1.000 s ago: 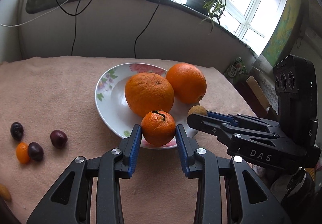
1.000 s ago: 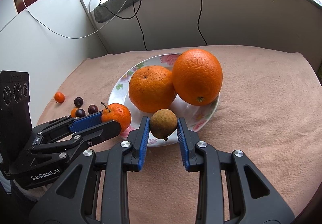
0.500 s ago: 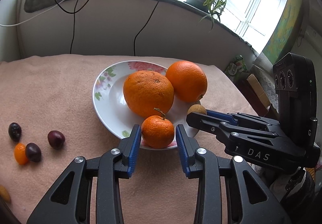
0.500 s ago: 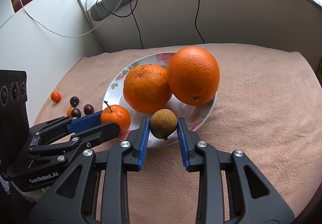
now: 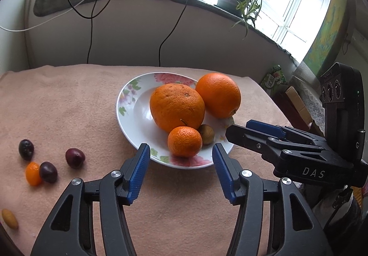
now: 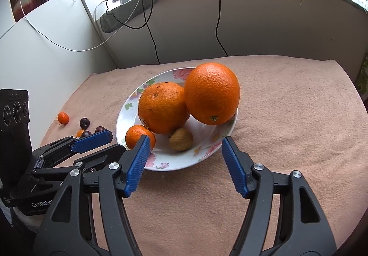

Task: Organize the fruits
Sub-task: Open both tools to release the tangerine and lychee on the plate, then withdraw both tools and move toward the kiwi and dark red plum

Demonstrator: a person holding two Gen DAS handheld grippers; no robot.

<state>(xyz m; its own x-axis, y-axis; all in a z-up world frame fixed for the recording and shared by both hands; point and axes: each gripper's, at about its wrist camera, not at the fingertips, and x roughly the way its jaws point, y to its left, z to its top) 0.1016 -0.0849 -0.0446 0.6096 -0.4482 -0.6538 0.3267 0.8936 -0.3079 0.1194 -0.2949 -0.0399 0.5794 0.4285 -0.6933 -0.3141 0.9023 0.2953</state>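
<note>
Both grippers have just been opening: the left gripper (image 5: 180, 161) stands spread clear of the mandarin (image 5: 184, 141), the right gripper (image 6: 184, 155) clear of the small brown fruit (image 6: 181, 142). Both fruits rest at the flowered plate's (image 5: 128, 122) near edge. Backing straight out should avoid nudging them off.

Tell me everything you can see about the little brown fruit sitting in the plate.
The small brown fruit is roundish and dull tan-brown with a rough, matte skin, far smaller than the oranges. It rests free inside the white floral plate, on the near slope. It sits right beside the small mandarin and just in front of the big rough orange; contact with either looks likely but unclear. The right claw has just been opening; its pads stand clear of the fruit.
</note>
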